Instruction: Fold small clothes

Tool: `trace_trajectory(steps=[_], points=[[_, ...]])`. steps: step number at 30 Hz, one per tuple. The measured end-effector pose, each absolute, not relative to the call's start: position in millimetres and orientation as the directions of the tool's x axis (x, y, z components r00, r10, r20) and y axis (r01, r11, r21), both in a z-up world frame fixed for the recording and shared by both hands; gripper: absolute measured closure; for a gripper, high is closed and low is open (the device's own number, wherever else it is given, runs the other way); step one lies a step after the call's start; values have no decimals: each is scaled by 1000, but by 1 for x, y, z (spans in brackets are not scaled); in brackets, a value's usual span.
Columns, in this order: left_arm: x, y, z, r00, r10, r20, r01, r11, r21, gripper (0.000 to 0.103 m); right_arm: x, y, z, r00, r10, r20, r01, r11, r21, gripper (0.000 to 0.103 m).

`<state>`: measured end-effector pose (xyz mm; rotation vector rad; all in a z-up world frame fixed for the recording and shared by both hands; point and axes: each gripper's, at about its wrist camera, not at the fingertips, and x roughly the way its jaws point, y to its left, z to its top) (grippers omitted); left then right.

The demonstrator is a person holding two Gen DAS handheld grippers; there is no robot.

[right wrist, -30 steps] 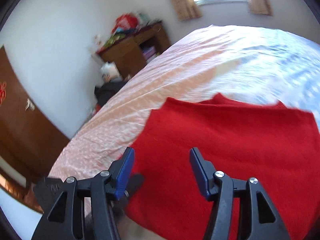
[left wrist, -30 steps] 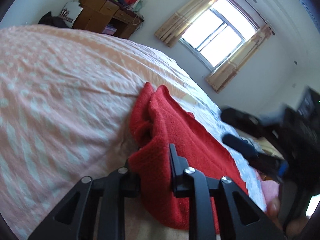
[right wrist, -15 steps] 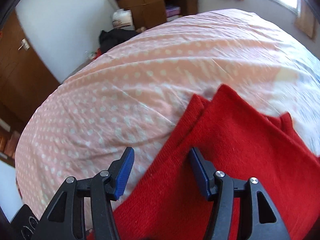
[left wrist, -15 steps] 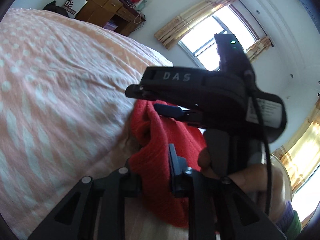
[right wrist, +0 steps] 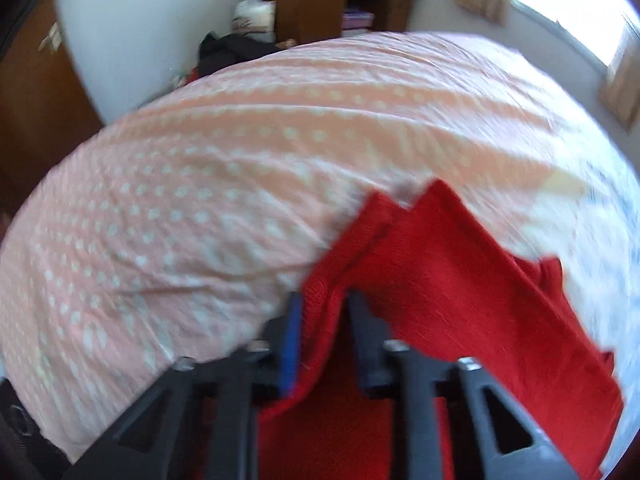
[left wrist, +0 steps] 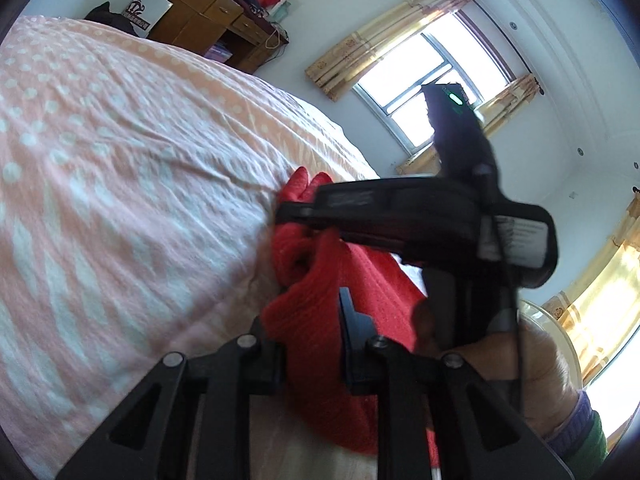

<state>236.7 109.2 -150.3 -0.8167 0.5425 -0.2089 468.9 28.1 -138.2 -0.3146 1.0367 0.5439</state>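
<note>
Red knit garment [right wrist: 460, 280] lies on the near right part of the bed [right wrist: 200, 184], pink dotted cover, its far corners peaked up. Left gripper [left wrist: 308, 336] nearly closed, pinching a bunched near edge of the cloth. Right gripper [right wrist: 322, 332] pads closed on a fold of the left edge; its jaws have just been closing, cloth between them. In the left wrist view the right tool's body sits above the garment, a hand [left wrist: 532, 380] wrapped round its handle.

Judgement: both edges look secured, so the fold should be carried with the two grips level and the cloth taut between them, then laid flat, edges matched, before letting go.

Against a second ago: right jaws stood wide over the flat cloth; now they are clamped on its edge, the tool lower and pitched steeper. Left grip unchanged
</note>
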Motion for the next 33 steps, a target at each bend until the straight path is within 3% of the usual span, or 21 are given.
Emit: trace_trajectory(steps=[4,9,15,22,33], points=[[236,102,-146,839,-393,-376,2,693,-721,81,475,-14,-129,361,427,-829,-459,855,241,89],[236,93,-134,829,-385,-405,14,739,-674,81,466,-56,-114,402,559,-725,-379,823,424,89],[233,61,-107,816,-350,-460,70,850,-523,81,445,-94,-92,470,580,-665,-350,814,463,89],[221,0,-70,803,-398,-444,244,899,-364,81,432,-161,-66,539,572,-618,-312,817,485,90],[223,-118,-61,705,-531,-471,470,846,-250,85,417,-286,-68,622,463,-631,-186,870,456,90]])
